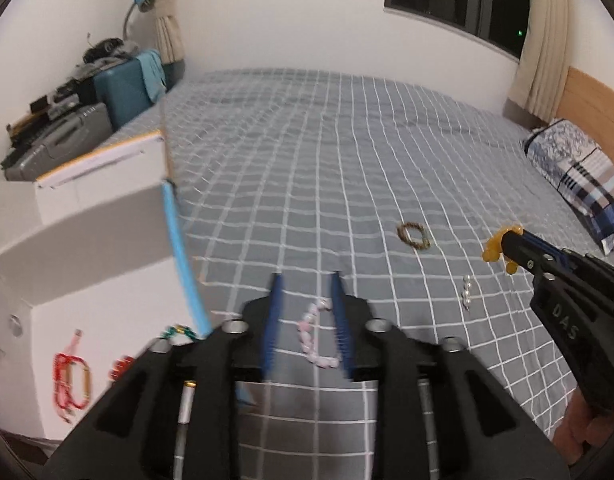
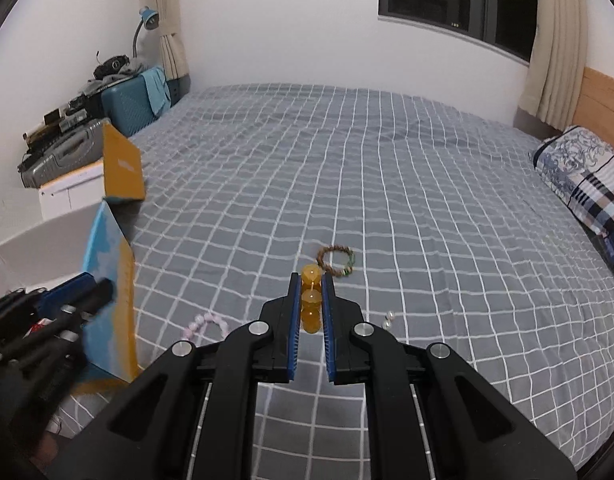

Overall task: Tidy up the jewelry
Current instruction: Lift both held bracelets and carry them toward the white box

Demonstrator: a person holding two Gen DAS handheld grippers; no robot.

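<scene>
— Right gripper (image 2: 311,280): what's it got?
— Narrow jaws clamp a yellow bead bracelet (image 2: 310,300), lifted over the bed (image 2: 387,184).
— Left gripper (image 1: 305,280)?
— Wide, empty, above the pink bracelet (image 1: 313,338), beside the box (image 1: 87,232) at left.

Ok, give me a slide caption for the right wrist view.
Right gripper clamps a yellow bead bracelet above the checked bedspread, brown bracelet lying just beyond.

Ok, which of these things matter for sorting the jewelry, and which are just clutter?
Job:
yellow bead bracelet in right gripper
pink bracelet
brown bracelet
pearl piece
white box
red bracelet inside

Clutter:
pillow
suitcases
lamp
</scene>
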